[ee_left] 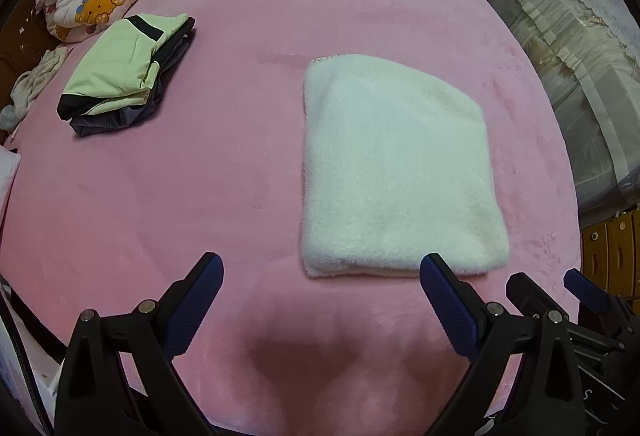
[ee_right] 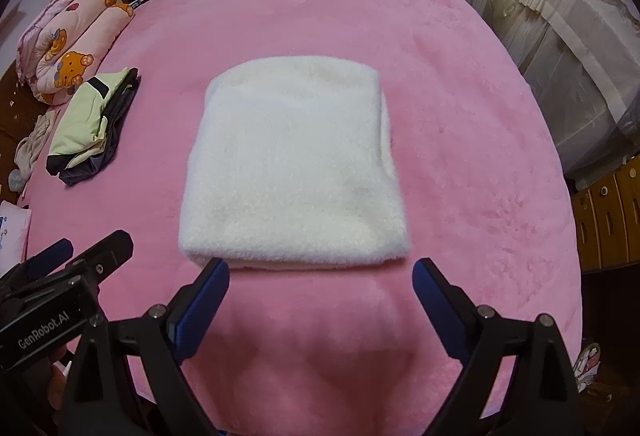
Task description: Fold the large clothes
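While the folded white fleece garment (ee_right: 294, 164) lies flat, left gripper (ee_left: 322, 276) and right gripper (ee_right: 320, 272) hover just beside its near edge, jaws wide, holding nothing.

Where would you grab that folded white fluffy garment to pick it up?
Probably at the near edge of the white garment, coming in low from the front. That edge is a thick, rounded fold facing the open right gripper, so the layers should stay together. The left gripper could take the near left corner.
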`<state>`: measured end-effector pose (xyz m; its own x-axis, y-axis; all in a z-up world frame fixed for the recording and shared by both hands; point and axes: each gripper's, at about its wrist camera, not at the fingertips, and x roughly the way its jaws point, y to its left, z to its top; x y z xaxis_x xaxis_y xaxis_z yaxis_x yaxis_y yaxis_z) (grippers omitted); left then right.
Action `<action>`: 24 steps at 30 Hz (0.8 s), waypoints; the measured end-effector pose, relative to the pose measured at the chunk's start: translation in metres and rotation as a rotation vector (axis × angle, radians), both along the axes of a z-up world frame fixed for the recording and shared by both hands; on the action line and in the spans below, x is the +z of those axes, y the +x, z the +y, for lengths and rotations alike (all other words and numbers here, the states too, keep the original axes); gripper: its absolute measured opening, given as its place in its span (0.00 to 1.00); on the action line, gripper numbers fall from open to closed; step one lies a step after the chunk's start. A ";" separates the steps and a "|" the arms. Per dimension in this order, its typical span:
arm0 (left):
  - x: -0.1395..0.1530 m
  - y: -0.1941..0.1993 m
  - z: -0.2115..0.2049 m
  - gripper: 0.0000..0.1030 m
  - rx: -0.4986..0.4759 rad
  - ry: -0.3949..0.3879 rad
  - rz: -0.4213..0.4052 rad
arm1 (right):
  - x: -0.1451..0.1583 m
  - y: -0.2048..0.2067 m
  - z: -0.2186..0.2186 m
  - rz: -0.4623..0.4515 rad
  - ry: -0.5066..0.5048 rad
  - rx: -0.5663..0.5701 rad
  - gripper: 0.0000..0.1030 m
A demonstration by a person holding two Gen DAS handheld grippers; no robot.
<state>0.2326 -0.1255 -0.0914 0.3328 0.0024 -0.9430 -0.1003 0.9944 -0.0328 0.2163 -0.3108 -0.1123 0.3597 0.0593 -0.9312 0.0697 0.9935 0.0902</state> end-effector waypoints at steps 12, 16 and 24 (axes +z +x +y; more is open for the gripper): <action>-0.005 0.006 -0.003 0.95 -0.014 -0.001 0.007 | -0.008 0.004 -0.006 0.027 0.055 0.003 0.91; -0.019 0.016 -0.007 0.95 -0.006 0.010 0.033 | -0.022 0.009 -0.013 0.043 0.070 -0.024 0.91; -0.067 0.054 -0.011 0.95 0.001 0.003 0.078 | -0.086 0.035 -0.063 0.101 0.264 -0.134 0.91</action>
<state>0.2863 -0.1368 -0.1580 0.2578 0.0055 -0.9662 -0.1037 0.9944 -0.0220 0.2511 -0.3738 -0.1979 0.2873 0.2624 -0.9212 0.2206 0.9177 0.3303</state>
